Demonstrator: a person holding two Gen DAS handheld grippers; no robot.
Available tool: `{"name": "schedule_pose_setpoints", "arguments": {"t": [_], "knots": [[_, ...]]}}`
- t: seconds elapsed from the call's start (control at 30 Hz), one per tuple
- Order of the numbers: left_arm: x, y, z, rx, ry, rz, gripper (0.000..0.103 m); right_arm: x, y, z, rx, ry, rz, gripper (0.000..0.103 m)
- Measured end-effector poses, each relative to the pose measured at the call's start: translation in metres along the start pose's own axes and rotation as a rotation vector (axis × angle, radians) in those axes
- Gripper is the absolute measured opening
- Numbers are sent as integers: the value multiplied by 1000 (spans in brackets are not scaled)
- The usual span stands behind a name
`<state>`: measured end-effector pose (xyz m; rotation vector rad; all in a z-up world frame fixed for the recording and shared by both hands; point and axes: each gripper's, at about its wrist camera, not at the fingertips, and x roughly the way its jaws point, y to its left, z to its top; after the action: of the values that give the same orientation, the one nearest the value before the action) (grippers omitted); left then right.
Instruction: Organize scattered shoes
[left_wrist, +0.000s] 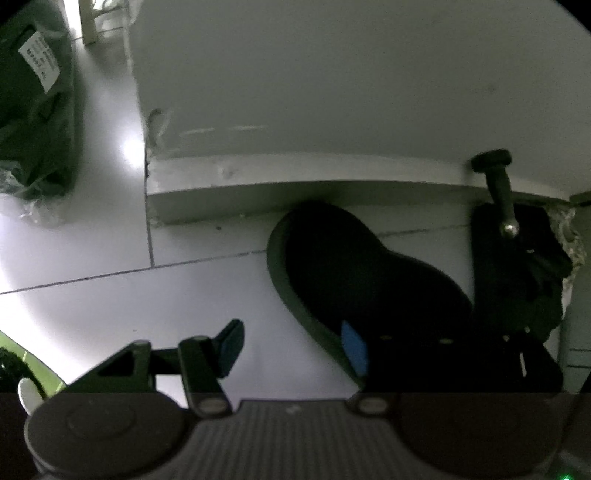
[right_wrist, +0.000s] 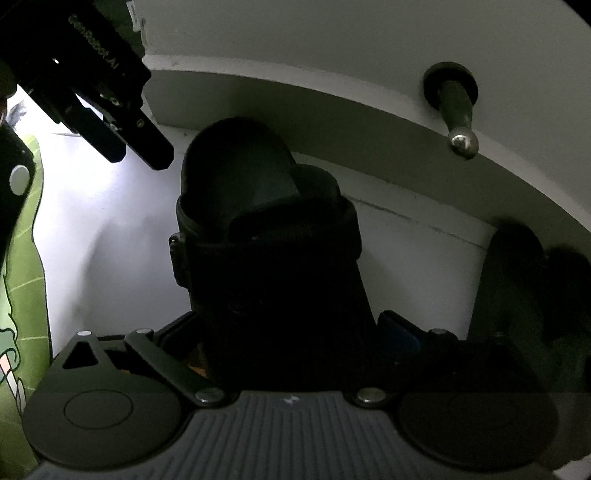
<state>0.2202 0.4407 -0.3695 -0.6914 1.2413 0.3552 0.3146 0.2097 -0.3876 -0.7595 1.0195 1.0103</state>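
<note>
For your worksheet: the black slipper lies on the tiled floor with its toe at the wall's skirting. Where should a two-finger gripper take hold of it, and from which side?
Probably across the wide strap of the black slipper, coming from above at the heel end. The strap stands up from the flat sole, so fingers can straddle it; the skirting blocks the toe end. The right gripper already straddles it that way.

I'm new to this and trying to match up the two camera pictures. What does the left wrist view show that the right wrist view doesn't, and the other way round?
Only the left wrist view: a dark bag with a white label, at the far left on the tiled floor.
Only the right wrist view: the left gripper seen from outside, jaws apart, nothing between them.
Both: the black shoe with its toe at the white wall, the door stopper on that wall, and the floor.
</note>
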Motion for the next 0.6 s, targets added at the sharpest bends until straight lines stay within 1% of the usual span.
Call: {"name": "schedule_pose_setpoints", "arguments": {"t": [0.07,0.33,0.5,0.6], "knots": [[0,-1,-1,14,-1,7,61,-2,-1,2,29,26,-5,101],[17,-6,-4,46,39,-3,61,-15,-16,-18,132,53,-16,93],[26,-9,-5,61,50,-5,61,-21,-14,-26,147,30,-24,94],[30,-10,-6,73,52,-15,61,-20,-17,-28,179,2,-20,100]]}}
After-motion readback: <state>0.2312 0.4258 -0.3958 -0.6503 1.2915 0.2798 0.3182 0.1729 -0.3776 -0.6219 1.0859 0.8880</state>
